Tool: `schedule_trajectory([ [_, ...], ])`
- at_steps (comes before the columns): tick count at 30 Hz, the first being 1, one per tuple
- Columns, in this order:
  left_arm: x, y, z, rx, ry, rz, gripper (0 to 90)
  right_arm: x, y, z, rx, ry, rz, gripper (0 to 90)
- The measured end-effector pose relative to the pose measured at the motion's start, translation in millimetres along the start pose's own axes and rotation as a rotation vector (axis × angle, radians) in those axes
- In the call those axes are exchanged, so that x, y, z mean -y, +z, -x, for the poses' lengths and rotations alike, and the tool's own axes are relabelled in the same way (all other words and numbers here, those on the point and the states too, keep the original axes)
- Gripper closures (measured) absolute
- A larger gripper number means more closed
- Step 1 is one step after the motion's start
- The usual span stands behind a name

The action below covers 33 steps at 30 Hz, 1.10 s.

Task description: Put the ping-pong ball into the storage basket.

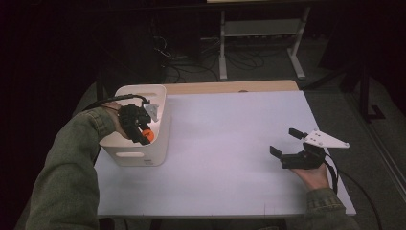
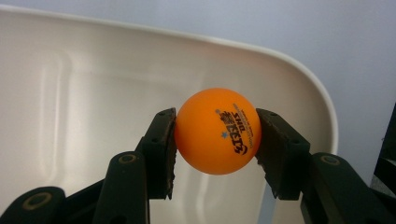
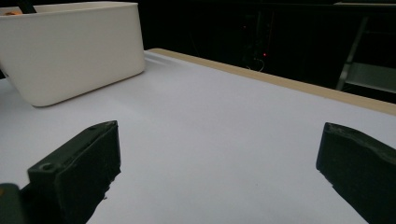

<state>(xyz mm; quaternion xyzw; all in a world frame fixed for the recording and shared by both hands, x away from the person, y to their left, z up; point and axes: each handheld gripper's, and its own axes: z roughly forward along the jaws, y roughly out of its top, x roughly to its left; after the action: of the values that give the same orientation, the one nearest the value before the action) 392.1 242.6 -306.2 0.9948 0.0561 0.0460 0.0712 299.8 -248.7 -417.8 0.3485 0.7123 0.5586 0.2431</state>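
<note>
Dark floor, cable tangles and a metal shelf frame fill the top of the high view, behind a pale desk with a wooden strip along its far edge. At the left of that view a white bin stands on the desk, and the left tongs hang over its opening. In the left gripper view both pads press on an orange ball with printed lettering, held above the bin's pale inside. The right tongs rest at the lower right of the high view, well apart from the bin, jaws spread wide with nothing between them; the right gripper view shows bare desk in the gap.

By the look of it, the step in hand is dropping the ball into the bin. The next move calls for spreading the left jaws while the ball is well inside the rim, low enough that it does not bounce out.

Much of the bin's floor is screened by the ball and jaws, so whether anything already lies inside cannot be told. Its near side in the high view is partly covered by the sleeve.
</note>
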Motion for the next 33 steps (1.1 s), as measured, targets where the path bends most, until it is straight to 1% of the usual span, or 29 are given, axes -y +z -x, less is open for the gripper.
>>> schedule_trajectory([
  [1,0.6,1.1,-0.2,0.002,-0.007,0.000,50.9,0.1,0.2,-0.1,0.000,0.000,-0.001,0.0],
  [9,5.0,9.7,-3.8,0.015,-0.017,-0.003,50.9,0.4,1.1,-0.3,-0.002,-0.005,-0.005,0.0],
  [18,6.1,13.2,-4.6,0.022,-0.026,0.001,50.8,0.4,1.0,-0.2,-0.001,-0.002,-0.006,0.0],
  [21,5.0,12.4,-5.5,0.014,-0.022,0.009,50.7,0.5,1.3,-0.3,-0.003,-0.002,-0.008,0.0],
  [22,4.5,12.3,-5.2,0.010,-0.027,0.010,50.6,0.6,1.5,-0.5,-0.004,-0.002,-0.009,0.0],
  [24,3.3,11.6,-5.2,0.001,-0.022,0.006,50.6,0.6,1.7,-0.7,-0.003,-0.004,-0.012,0.0],
  [26,3.1,11.1,-5.0,0.002,-0.027,0.009,50.4,0.6,1.6,-0.8,-0.003,-0.005,-0.012,0.0],
  [29,3.9,9.7,-5.1,-0.006,-0.048,0.002,49.8,0.3,1.3,-1.5,-0.002,-0.008,-0.013,0.0],
  [33,5.9,6.2,-6.3,-0.017,-0.069,0.012,45.2,0.4,1.2,-1.7,-0.003,-0.006,-0.013,0.0],
])
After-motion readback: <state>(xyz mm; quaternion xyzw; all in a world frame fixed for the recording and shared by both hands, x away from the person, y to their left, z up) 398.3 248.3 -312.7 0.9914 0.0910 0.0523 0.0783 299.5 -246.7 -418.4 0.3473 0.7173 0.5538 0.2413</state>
